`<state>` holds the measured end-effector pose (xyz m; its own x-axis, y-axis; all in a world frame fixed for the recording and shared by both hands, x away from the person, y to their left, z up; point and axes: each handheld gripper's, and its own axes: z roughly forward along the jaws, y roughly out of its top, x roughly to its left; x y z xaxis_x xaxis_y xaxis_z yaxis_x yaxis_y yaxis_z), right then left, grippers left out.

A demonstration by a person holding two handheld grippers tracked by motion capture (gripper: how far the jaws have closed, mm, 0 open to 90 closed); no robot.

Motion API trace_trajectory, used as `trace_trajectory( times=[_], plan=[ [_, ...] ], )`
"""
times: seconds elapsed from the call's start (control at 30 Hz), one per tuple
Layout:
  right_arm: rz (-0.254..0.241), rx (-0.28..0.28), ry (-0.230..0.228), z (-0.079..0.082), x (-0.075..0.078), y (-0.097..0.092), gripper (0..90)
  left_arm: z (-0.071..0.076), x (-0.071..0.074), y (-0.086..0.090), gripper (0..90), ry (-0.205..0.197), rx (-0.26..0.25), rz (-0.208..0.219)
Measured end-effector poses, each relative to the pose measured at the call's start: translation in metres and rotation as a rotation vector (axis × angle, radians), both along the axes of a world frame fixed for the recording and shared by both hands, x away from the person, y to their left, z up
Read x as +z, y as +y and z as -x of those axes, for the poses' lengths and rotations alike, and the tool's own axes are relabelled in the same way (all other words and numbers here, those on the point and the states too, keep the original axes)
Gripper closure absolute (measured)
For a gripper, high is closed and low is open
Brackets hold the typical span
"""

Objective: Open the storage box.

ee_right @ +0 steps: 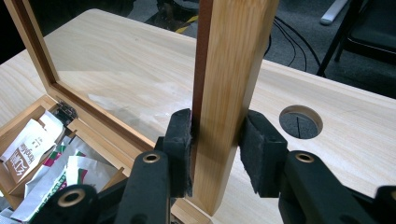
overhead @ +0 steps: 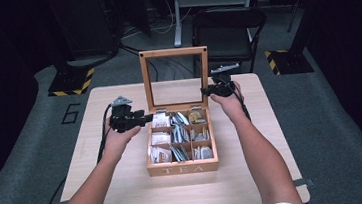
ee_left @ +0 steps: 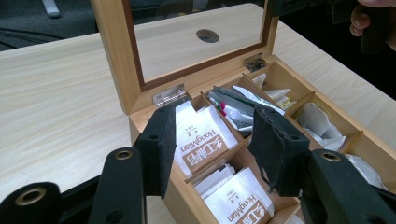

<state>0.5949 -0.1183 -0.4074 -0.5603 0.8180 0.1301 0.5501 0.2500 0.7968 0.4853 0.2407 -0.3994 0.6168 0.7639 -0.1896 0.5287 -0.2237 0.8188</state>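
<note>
A wooden tea box [overhead: 183, 169] marked TEA stands mid-table, its glass-paned lid [overhead: 173, 53] raised upright. Its compartments hold tea packets. My left gripper [overhead: 143, 118] hovers at the box's back left corner. In the left gripper view it [ee_left: 215, 123] is open, its jaws straddling a white HongMian packet [ee_left: 201, 140] without touching it. My right gripper [overhead: 208, 90] is at the lid's right rail. In the right gripper view it [ee_right: 217, 140] is shut on that rail [ee_right: 229, 70], with one pad [ee_right: 180, 149] pressed on each face.
The light wooden table [overhead: 127, 187] has bare room in front of and beside the box. A round cable hole [ee_right: 300, 122] lies behind the lid. A black chair [overhead: 227, 27] and stand bases sit beyond the far edge.
</note>
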Motion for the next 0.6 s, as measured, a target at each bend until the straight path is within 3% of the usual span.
trace_trajectory(
  times=[0.27, 0.6],
  plan=[
    [0.029, -0.006, -0.009, 0.002, 0.001, 0.002, 58.0, 0.001, -0.001, 0.002, 49.7, 0.002, 0.011, 0.007],
    [0.022, -0.02, -0.018, 0.01, 0.01, -0.007, 47.6, 0.002, -0.001, 0.006, 47.9, -0.001, 0.022, 0.011]
  ],
)
